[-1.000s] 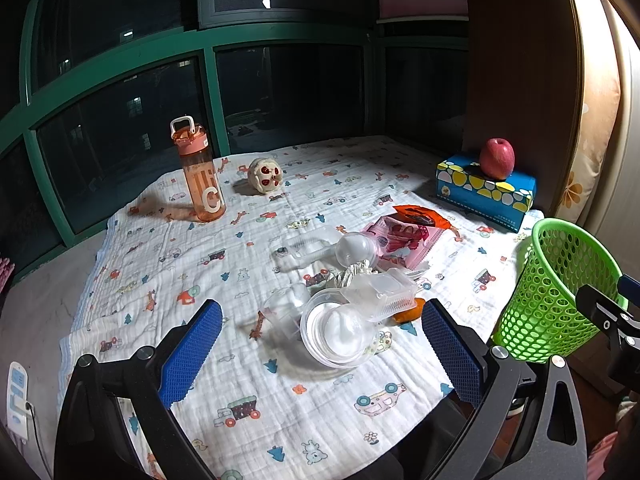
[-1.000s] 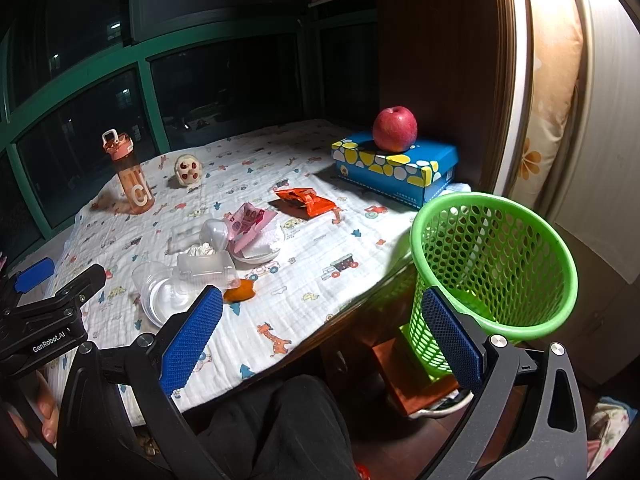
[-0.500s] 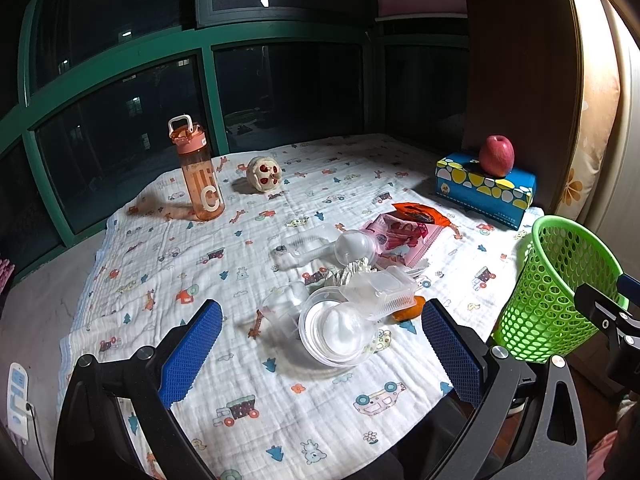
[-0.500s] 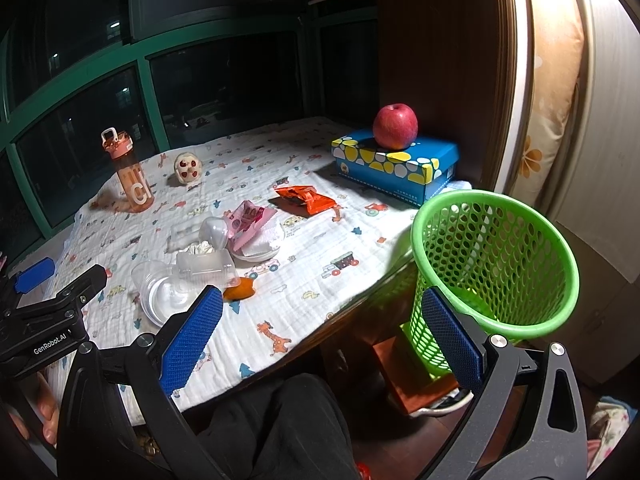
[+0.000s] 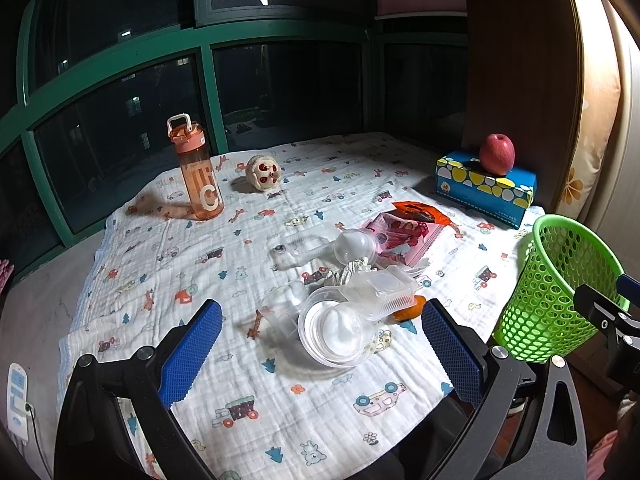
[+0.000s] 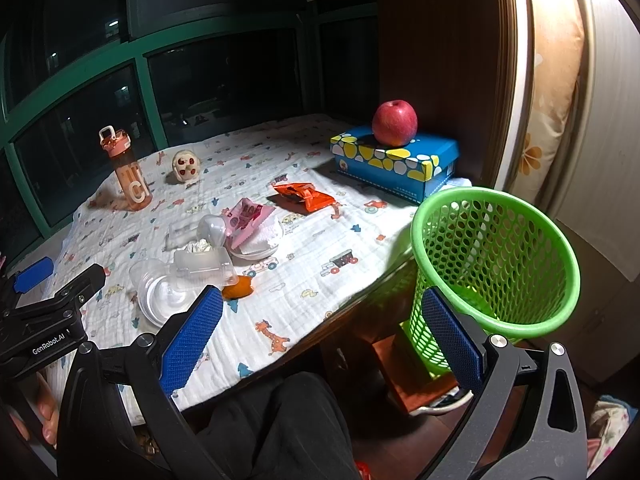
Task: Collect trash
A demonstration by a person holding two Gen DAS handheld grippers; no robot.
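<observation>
Both blue-padded tongs, the left gripper [image 5: 322, 344] and the right gripper [image 6: 320, 334], hold their jaws wide apart and empty. Just beyond the left one a heap of clear plastic cups and lids [image 5: 340, 312] lies on the cartoon-print cloth [image 5: 248, 256], with pink [image 5: 404, 236] and orange snack wrappers [image 6: 304, 196] behind. The green mesh wastebasket [image 6: 496, 256] stands off the table's right edge, seemingly empty; collecting looks barely begun.

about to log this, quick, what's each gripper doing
Left gripper: open, holding nothing.
Right gripper: open, holding nothing.
</observation>
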